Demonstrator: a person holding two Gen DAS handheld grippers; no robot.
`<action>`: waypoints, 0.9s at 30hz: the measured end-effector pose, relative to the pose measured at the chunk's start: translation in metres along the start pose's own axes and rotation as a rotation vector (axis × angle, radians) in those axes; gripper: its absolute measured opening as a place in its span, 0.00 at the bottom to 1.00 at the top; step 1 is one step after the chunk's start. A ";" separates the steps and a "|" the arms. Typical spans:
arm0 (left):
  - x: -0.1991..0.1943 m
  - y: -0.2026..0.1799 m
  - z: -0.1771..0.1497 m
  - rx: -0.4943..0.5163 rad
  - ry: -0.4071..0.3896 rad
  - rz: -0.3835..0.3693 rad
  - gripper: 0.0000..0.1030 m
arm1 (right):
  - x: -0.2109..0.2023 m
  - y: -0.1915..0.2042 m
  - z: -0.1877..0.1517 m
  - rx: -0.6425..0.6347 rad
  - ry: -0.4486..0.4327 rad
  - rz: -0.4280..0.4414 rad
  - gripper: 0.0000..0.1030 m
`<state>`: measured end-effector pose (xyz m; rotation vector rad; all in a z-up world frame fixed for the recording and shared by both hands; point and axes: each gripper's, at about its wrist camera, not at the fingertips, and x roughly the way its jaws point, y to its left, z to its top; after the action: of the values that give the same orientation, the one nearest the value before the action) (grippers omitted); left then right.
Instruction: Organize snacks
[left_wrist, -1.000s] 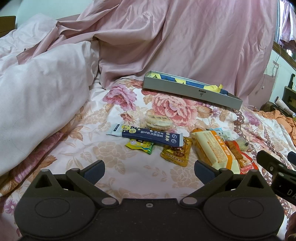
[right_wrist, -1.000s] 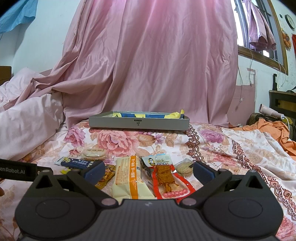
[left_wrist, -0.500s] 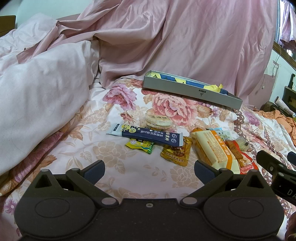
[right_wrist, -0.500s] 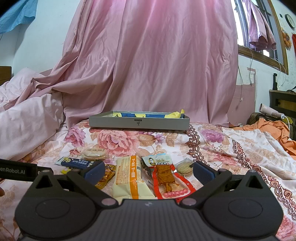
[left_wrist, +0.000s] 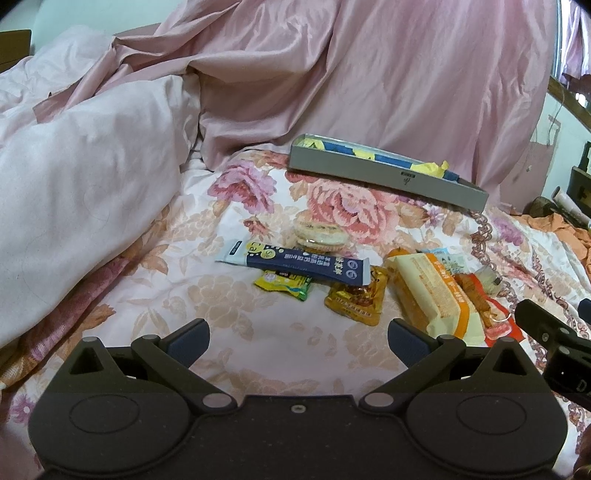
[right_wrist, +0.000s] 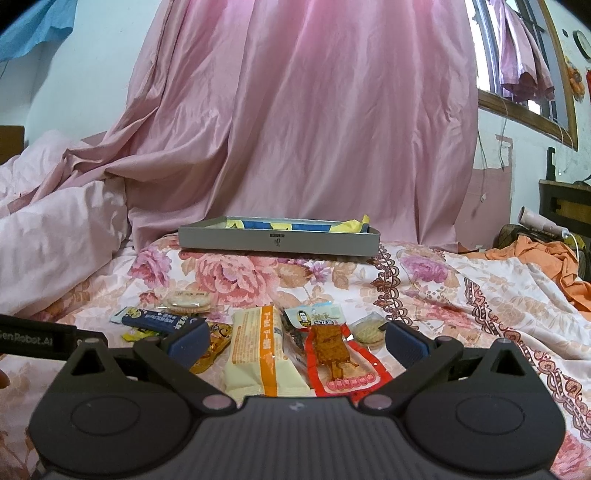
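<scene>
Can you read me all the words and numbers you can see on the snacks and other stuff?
"GenRobot.AI", its first letter cut off: on the left claw's black body.
"Ca": on the dark blue snack stick; its other print is too small to read.
Cream and orange pack: print too blurred.
Red jerky pack: print too small.
Grey tray: small dark mark, unreadable.

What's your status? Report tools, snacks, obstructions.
Left tool open, empty. Right tool open, empty, over cream-orange packet. Snacks loose on bedspread; grey tray beyond. Path looks unobstructed.
</scene>
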<state>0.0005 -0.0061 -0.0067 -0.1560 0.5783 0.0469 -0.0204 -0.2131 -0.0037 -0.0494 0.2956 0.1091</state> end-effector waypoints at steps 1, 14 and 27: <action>0.001 0.000 0.000 0.001 0.005 0.005 0.99 | 0.000 0.001 0.000 -0.004 0.004 0.000 1.00; 0.038 0.024 0.031 0.039 0.025 0.043 0.99 | 0.038 -0.001 0.008 -0.002 0.183 0.100 1.00; 0.111 0.038 0.067 0.340 0.049 -0.134 0.99 | 0.093 0.011 0.004 0.007 0.231 0.185 1.00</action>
<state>0.1264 0.0421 -0.0172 0.1348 0.6154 -0.1852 0.0680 -0.1924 -0.0272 -0.0279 0.5315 0.2873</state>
